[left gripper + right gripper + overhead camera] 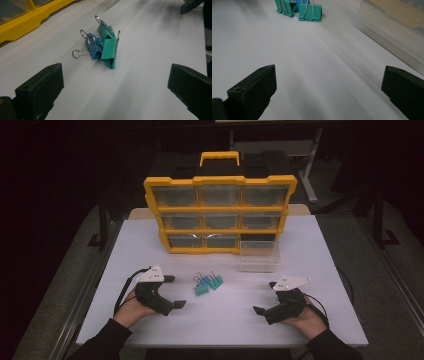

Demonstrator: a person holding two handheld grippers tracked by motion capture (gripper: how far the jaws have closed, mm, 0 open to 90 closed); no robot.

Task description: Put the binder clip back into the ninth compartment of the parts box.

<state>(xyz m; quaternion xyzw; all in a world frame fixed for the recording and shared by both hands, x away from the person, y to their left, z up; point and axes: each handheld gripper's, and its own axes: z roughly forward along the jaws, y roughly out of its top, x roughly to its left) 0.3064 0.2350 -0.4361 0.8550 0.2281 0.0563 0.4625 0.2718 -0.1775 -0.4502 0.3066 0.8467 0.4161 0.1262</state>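
Observation:
A small heap of teal and blue binder clips (208,284) lies on the white table (220,320), in front of the yellow organizer. My left gripper (176,291) rests on the table just left of the clips, open and empty. In the left gripper view the clips (103,47) lie a short way ahead of my left gripper (115,82), between its wide-apart jaws. My right gripper (265,297) rests to the right of the clips, also open and empty. In the right gripper view the clips (310,12) sit far ahead of my right gripper (328,82).
A yellow organizer (220,215) with several clear drawers stands upright at the back of the table. One clear drawer bin (258,255) sits on the table at its lower right corner, and the same clear bin (392,27) is close on my right gripper's right. The other gripper's jaw (190,5) shows far off.

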